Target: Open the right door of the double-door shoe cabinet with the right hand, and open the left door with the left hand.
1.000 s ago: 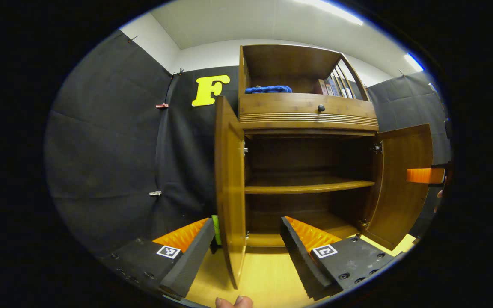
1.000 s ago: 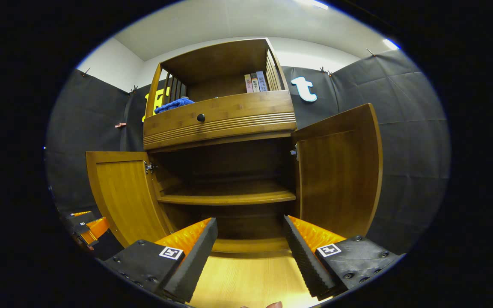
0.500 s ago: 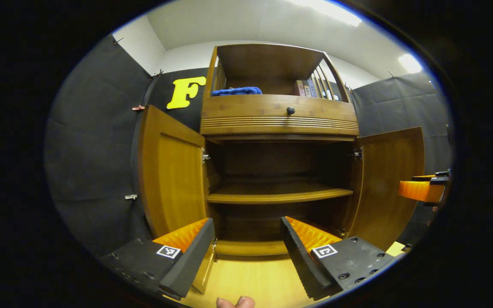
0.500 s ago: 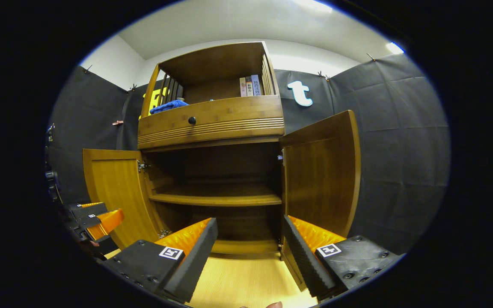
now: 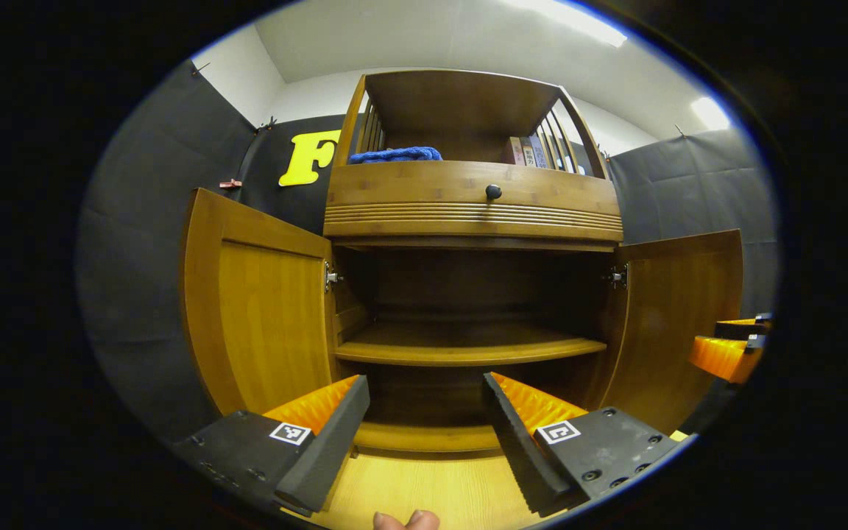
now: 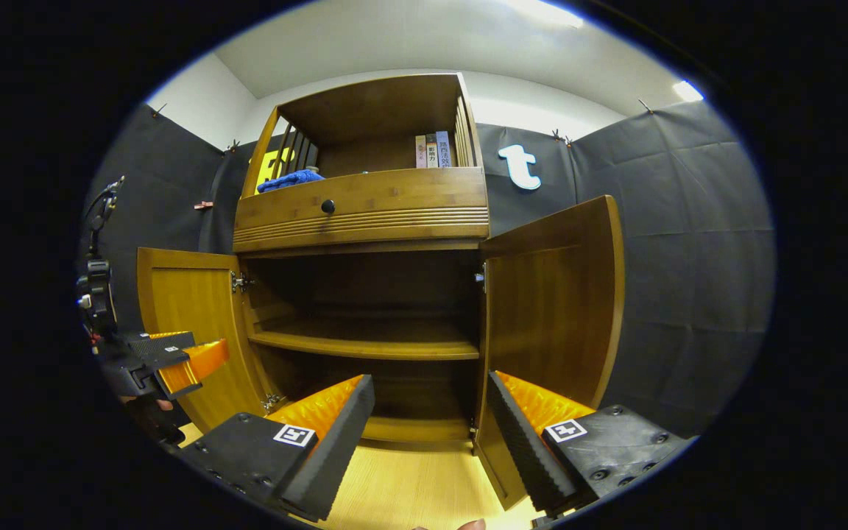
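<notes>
Doors [image 5: 262, 309] swung wide, claws [image 5: 424, 412] spread, clear

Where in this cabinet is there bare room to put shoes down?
The middle shelf is bare between the open left door and right door, as is the bottom board. The top compartment is crowded: blue cloth left, books right.

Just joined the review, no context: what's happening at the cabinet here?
A person holds a two-finger gripper in each hand before a wooden shoe cabinet. Its left door and right door both stand swung open, baring the inner shelf. The left gripper and right gripper are open, gripping nothing, apart from the doors. The opening looks done.
</notes>
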